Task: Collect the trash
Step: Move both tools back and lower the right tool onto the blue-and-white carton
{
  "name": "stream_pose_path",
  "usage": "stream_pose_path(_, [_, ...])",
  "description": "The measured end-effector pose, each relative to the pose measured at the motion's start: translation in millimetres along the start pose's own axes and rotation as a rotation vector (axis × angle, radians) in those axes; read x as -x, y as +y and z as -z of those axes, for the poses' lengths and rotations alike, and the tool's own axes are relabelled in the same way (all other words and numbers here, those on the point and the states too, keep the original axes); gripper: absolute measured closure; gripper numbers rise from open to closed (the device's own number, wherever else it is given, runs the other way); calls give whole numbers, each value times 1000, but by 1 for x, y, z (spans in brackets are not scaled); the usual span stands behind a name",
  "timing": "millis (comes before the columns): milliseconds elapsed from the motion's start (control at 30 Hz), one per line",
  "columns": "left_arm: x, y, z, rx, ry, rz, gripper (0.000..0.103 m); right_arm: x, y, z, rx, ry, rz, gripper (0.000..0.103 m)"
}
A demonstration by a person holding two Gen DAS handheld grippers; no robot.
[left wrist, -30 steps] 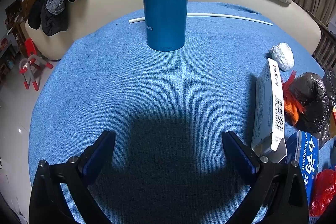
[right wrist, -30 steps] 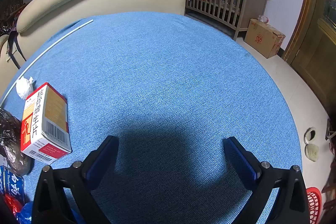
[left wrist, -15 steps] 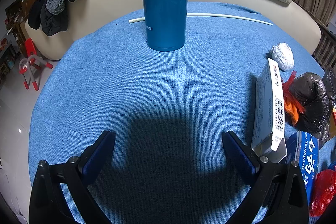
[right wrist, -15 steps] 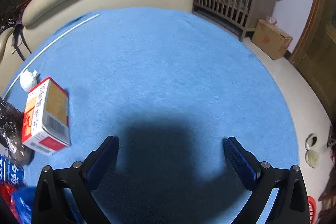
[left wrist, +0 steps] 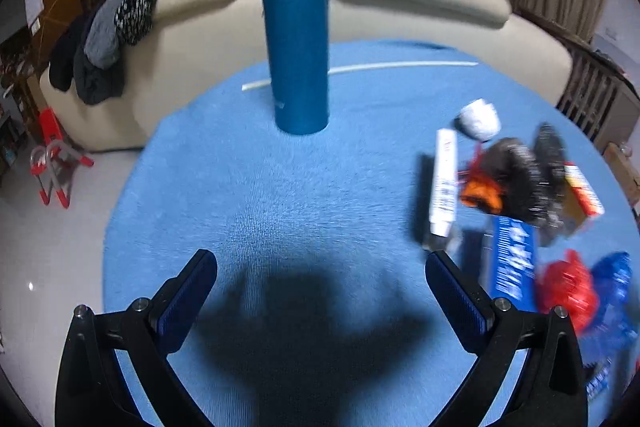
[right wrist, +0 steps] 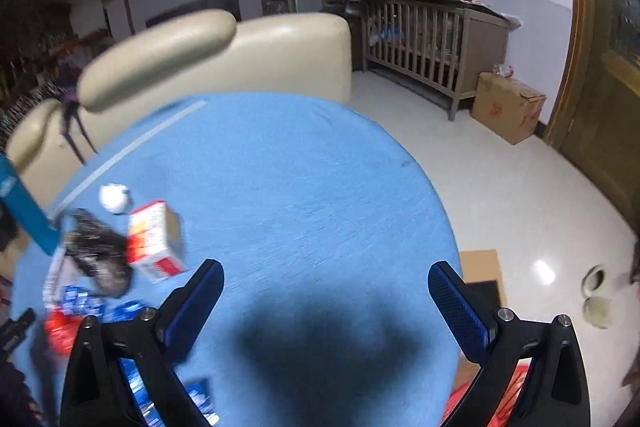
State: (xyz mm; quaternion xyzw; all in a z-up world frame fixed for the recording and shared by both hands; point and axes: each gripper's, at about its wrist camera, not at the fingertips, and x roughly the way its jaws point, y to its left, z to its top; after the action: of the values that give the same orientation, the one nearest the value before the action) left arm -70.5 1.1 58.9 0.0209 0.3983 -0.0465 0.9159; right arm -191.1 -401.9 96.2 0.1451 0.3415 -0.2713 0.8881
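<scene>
Both my grippers hover over a round blue table, jaws spread wide, holding nothing.

My left gripper (left wrist: 320, 279) faces a flask (left wrist: 296, 27) standing near the far edge; the trash (left wrist: 516, 195) lies heaped along the right edge. My right gripper (right wrist: 325, 287) has that trash (right wrist: 120, 251) at its left.

We are seeing both views smeared by motion blur. In the left wrist view the print on the flask (left wrist: 296, 27) is blurring past reading, and so is the lettering on the white box (left wrist: 443, 187) and the blue box (left wrist: 512, 263). The blue bag (left wrist: 612, 279) is running off the right edge. In the right wrist view the flask (right wrist: 24, 207) is getting cut by the left edge, and the black bag (right wrist: 96, 251) is hiding part of the trash behind it.
</scene>
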Motion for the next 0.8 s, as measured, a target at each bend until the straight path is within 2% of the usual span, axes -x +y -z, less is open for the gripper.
stream_pose_path(233, [47,-14,17,-28,-53,64,0,44,23,39,19,-8,-107,0])
stream_pose_path(467, [74,-21,32,-41,-69,101,0,69,45,81,82,-11,-118,0])
stream_pose_path(800, [97,-27,42,-67,-93,120,0,86,46,96,55,-3,-165,0])
